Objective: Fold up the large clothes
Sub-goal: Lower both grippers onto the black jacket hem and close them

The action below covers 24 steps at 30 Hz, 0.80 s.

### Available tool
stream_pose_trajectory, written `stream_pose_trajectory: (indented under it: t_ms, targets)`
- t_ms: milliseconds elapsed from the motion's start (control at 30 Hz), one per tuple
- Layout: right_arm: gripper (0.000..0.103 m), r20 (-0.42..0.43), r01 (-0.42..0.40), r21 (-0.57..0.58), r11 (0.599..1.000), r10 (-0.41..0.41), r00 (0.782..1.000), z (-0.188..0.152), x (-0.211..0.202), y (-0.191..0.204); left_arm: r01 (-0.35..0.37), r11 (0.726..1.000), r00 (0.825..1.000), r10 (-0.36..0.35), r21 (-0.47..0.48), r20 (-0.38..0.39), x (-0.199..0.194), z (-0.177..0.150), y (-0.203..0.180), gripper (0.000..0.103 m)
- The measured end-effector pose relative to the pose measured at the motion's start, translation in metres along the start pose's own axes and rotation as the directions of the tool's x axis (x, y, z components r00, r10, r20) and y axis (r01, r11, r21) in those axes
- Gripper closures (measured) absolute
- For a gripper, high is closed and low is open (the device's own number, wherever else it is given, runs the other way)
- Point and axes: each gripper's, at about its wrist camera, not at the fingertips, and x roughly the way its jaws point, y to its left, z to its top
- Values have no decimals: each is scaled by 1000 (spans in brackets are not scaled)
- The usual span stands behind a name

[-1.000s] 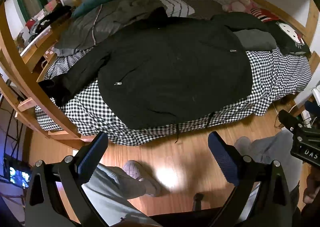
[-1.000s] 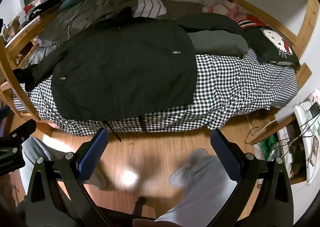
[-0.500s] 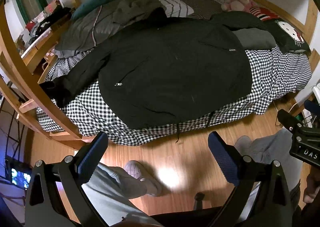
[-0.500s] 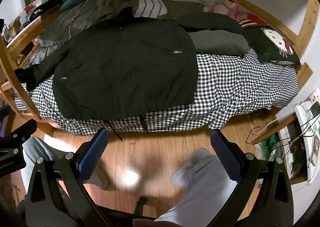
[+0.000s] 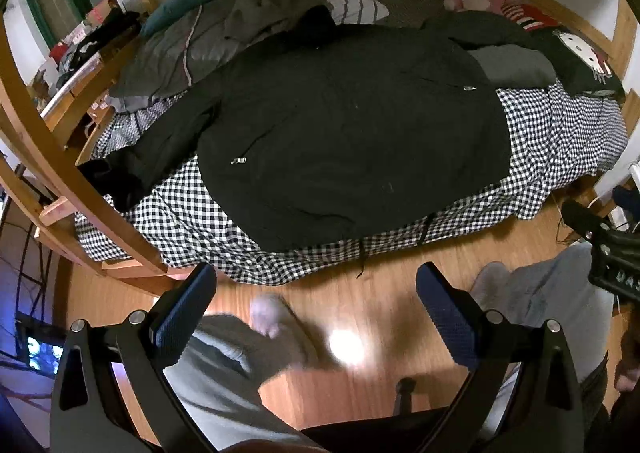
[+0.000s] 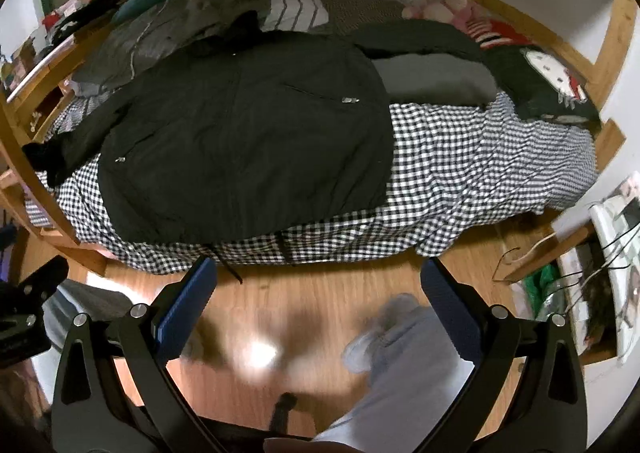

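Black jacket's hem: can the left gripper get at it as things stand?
Probably yes. The left gripper is open and empty over bare wood floor, and the black jacket has its hem at the checkered bed's near edge, uncovered.

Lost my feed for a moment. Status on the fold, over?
Left gripper and right gripper open, empty, over the floor. Black jacket spread flat on checkered bed, untouched. Nothing between grippers and jacket.

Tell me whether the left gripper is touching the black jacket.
Apart. The left wrist view shows the open left gripper over bare wooden floor, short of the black jacket spread on the bed.
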Motion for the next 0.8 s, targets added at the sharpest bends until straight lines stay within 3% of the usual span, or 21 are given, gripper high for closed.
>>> stream_pose_trajectory:
  t_ms: [267, 467, 633, 800]
  targets:
    - [3, -29, 29, 0, 1000, -29, 999, 24, 39, 8, 44, 999, 998, -45, -11, -42, 52, 27, 9, 5]
    - [3, -23, 16, -127, 992, -19, 1000, 50, 68, 34, 137, 967, 987, -152, -217, -52, 92, 56, 40, 5]
    - [3, -58, -49, -213, 976, 38, 998, 78, 101, 62, 118, 949, 987, -145, -292, -71, 121, 67, 60, 5]
    - [3, -54, -93, -335, 938, 79, 995, 103, 128, 99, 97, 910, 984, -149, -404, -99, 159, 80, 94, 5]
